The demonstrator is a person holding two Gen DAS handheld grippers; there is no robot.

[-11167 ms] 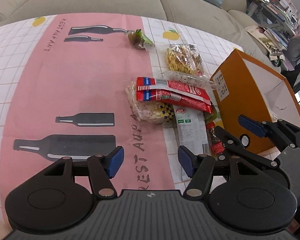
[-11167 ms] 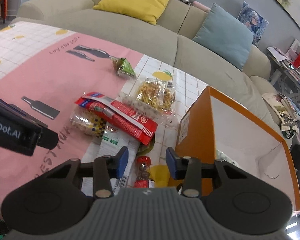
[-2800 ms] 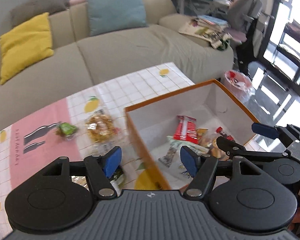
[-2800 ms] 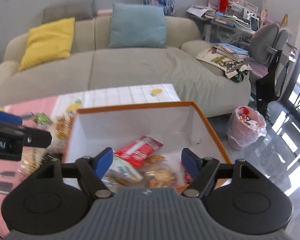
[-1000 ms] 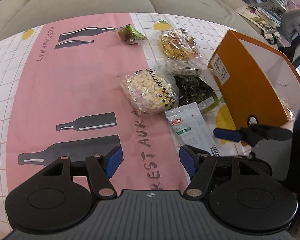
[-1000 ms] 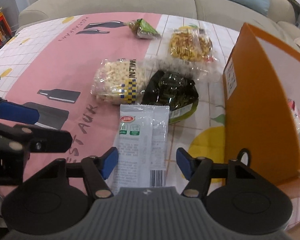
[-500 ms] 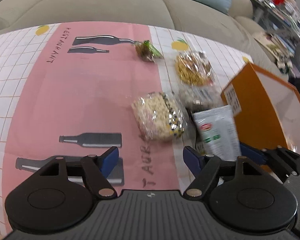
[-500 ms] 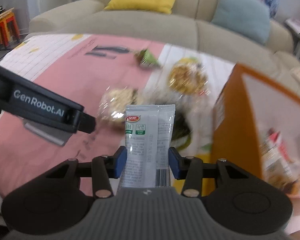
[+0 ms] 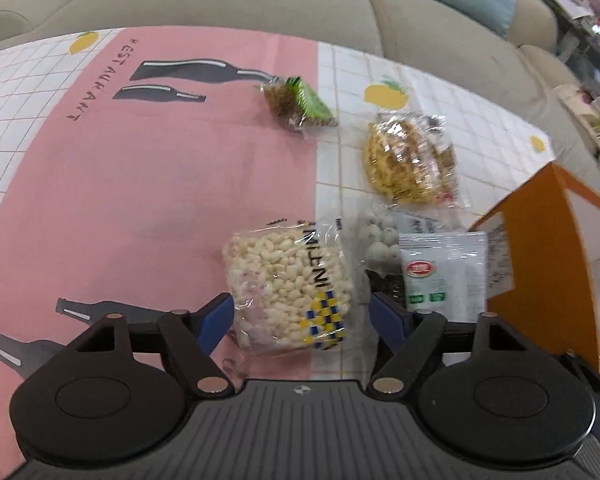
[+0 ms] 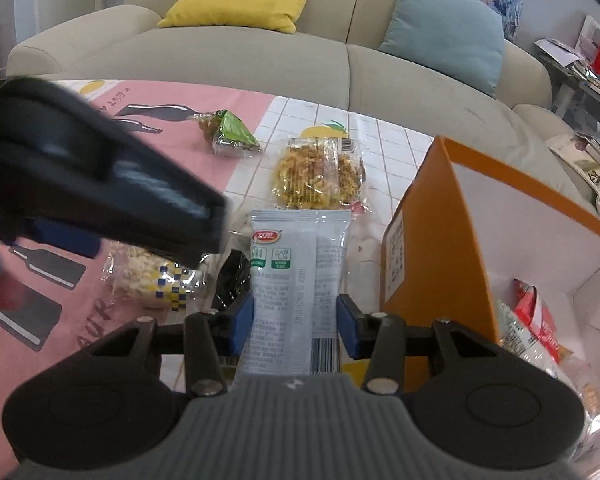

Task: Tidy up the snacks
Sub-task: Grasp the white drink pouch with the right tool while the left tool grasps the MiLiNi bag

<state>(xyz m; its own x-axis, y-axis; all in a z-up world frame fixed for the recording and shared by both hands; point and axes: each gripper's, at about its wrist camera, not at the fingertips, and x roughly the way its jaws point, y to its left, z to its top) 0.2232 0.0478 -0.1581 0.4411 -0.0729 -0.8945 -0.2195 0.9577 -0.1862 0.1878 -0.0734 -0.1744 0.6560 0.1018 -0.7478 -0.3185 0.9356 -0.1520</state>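
Pale grey-white foil snack sachet (image 10: 296, 280), flat on the tabletop (image 9: 148, 184) a second ago, now stands lifted and pinched in the right claw (image 10: 296, 322) beside the orange cardboard box (image 10: 432, 256). The left claw (image 9: 300, 320), narrower before, is opening wide around the clear puffed-corn bag (image 9: 288, 284), pads not touching it.

The left gripper (image 9: 302, 318), its fingers (image 9: 216, 318) opening, straddles the puffed-snack bag (image 9: 290, 286) on the tablecloth (image 9: 140, 184).
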